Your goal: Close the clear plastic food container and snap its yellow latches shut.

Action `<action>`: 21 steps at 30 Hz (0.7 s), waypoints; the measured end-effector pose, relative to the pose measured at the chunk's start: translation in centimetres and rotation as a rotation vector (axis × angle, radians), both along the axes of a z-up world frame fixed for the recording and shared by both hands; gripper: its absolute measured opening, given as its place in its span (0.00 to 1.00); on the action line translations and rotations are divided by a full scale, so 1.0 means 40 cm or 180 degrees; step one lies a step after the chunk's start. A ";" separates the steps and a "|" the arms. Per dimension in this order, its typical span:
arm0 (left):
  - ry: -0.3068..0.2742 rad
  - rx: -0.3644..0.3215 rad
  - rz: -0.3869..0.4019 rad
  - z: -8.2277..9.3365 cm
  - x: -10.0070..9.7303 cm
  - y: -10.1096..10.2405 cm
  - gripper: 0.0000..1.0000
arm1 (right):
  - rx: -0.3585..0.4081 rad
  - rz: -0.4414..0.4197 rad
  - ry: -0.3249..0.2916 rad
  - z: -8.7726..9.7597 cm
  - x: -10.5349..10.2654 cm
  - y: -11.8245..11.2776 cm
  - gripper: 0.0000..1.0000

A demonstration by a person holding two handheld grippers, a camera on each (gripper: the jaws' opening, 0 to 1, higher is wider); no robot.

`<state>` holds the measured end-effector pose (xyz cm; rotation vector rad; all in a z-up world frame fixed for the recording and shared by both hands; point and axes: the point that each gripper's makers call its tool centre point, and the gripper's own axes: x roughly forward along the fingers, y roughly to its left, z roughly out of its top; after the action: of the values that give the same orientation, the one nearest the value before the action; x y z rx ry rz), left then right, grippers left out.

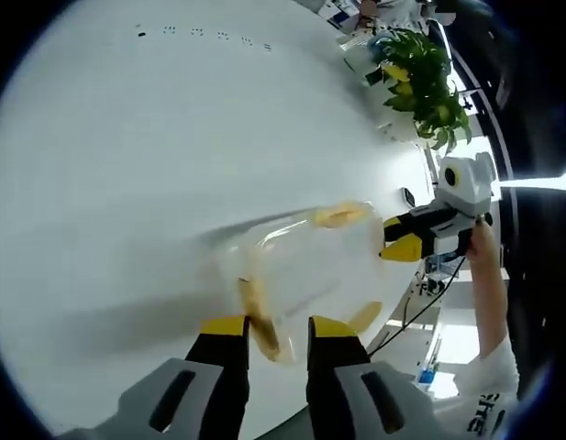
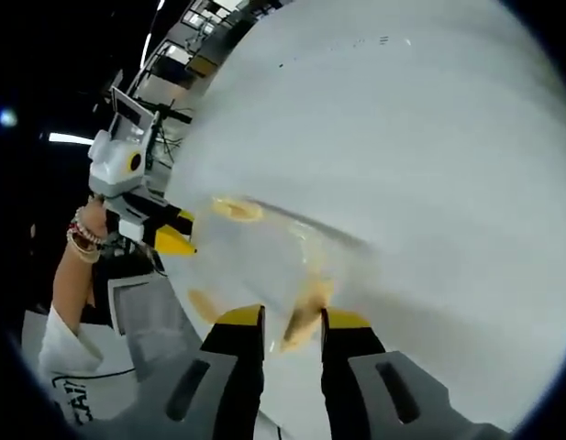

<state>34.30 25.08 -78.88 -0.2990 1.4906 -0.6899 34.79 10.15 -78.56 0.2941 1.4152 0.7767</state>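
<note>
We see a plain white surface (image 1: 127,165), matte and mostly bare. The clear plastic food container (image 1: 301,266) sits on it near one edge, blurred, yellow latches (image 1: 340,215) visible at its sides. A potted green plant (image 1: 420,78) sits at the far corner. Small dark marks (image 1: 205,35) run along the far side.

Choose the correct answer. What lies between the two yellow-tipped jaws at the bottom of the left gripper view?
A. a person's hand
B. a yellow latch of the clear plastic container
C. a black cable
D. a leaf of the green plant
B: in the left gripper view the left gripper has a yellow latch of the clear plastic container between its jaws, above the white table.
</note>
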 end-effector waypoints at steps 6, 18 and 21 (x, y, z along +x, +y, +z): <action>0.0009 0.0020 -0.0022 -0.002 0.003 0.008 0.16 | 0.0008 -0.0052 0.0007 -0.003 0.002 0.000 0.17; -0.0033 0.0026 0.0017 0.003 0.004 0.013 0.16 | 0.0128 -0.0200 0.0214 -0.016 -0.017 0.010 0.16; -0.0097 0.0032 0.0003 0.006 0.003 0.016 0.17 | 0.0150 -0.0156 0.0170 -0.017 -0.009 0.009 0.17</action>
<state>34.43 25.70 -78.64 -0.2804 1.4646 -0.6831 34.41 10.50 -79.25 0.3871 1.4359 0.7678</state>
